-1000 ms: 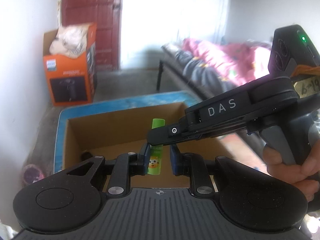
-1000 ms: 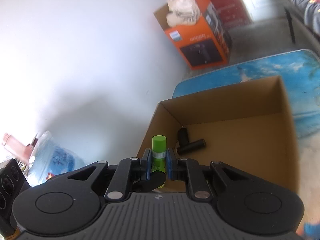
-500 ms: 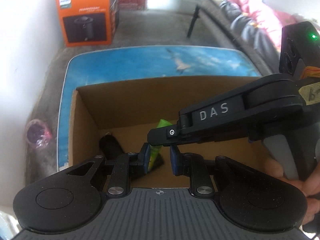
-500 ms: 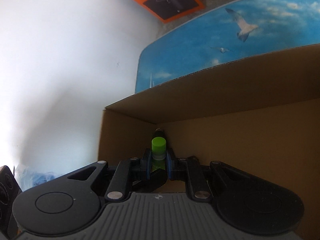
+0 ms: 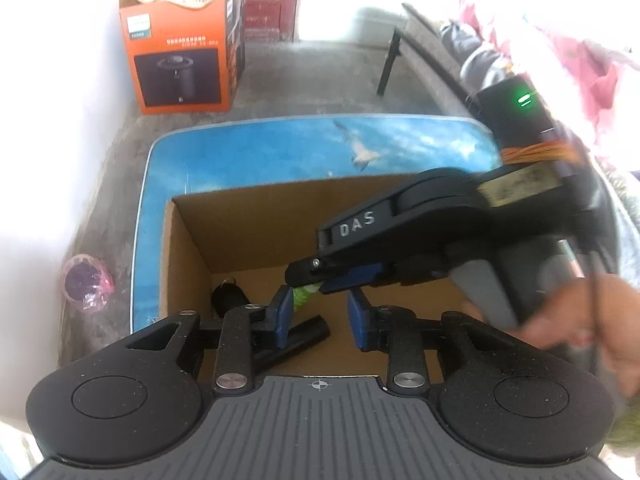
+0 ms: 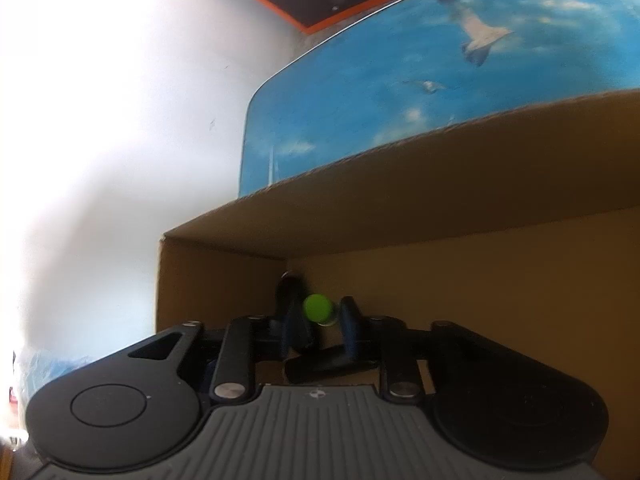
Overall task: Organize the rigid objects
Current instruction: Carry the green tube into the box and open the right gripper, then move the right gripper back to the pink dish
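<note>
A green tube [image 6: 317, 309] with a green cap sits between the tips of my right gripper [image 6: 320, 330], low inside an open cardboard box [image 6: 224, 280]. The right jaws have spread apart and no longer press on it. In the left wrist view the tube [image 5: 305, 294] shows just below the right gripper's tip [image 5: 316, 276]. My left gripper [image 5: 319, 320] is open and empty above the box [image 5: 176, 256]. Two black cylinders lie on the box floor, one by the left wall [image 5: 228, 300] and one nearer the front [image 5: 304, 336].
The box stands on a blue tabletop with a seagull print [image 5: 280, 152]. An orange carton [image 5: 180, 52] stands on the floor by the white wall. A bench with pink bedding [image 5: 560, 60] is at right. A pink bag [image 5: 86, 284] lies on the floor at left.
The right gripper carried the green tube down into the box and its jaws have spread apart. The left gripper's jaws opened wider and it drew back a little.
</note>
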`<state>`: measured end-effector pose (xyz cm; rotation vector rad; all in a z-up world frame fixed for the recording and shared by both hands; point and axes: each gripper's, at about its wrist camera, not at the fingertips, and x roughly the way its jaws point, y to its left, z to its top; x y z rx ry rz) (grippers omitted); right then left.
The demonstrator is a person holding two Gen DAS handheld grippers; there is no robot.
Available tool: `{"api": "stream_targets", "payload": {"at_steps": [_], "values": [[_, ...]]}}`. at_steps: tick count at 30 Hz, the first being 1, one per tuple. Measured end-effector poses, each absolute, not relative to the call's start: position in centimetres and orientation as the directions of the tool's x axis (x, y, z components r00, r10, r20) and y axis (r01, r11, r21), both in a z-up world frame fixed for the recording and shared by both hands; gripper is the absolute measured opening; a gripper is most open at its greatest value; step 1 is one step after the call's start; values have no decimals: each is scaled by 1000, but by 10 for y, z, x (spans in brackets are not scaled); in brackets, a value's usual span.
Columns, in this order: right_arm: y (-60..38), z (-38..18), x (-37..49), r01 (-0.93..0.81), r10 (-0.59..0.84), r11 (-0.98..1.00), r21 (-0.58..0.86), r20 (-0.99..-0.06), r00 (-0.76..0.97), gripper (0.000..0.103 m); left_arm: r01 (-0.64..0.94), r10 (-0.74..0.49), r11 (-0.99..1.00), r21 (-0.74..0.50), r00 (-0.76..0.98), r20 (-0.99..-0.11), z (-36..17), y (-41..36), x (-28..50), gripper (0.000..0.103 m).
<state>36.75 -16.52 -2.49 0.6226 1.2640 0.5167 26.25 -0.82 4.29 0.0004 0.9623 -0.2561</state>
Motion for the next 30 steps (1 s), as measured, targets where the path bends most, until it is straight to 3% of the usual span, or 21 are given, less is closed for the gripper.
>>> {"api": "stream_targets", "payload": {"at_steps": [5, 14, 23, 27, 30], "values": [[-172, -23, 368, 6, 659, 730, 683, -706, 259, 50, 225, -239, 966, -128, 588, -773, 64, -6, 243, 35], [-211, 23, 320, -64, 709, 678, 732, -629, 320, 52, 283, -286, 951, -126, 643, -710, 98, 1, 185, 42], [-295, 83, 179, -249, 714, 669, 700, -513, 477, 52, 375, -373, 917, -135, 691, -619, 84, -4, 93, 71], [-326, 64, 123, -227, 663, 702, 675, -503, 554, 52, 438, -439, 882, -176, 625, -646, 52, -24, 67, 79], [-329, 30, 100, -168, 605, 749, 640, -559, 567, 51, 481, -477, 853, -200, 566, -673, 26, -43, 55, 80]]}}
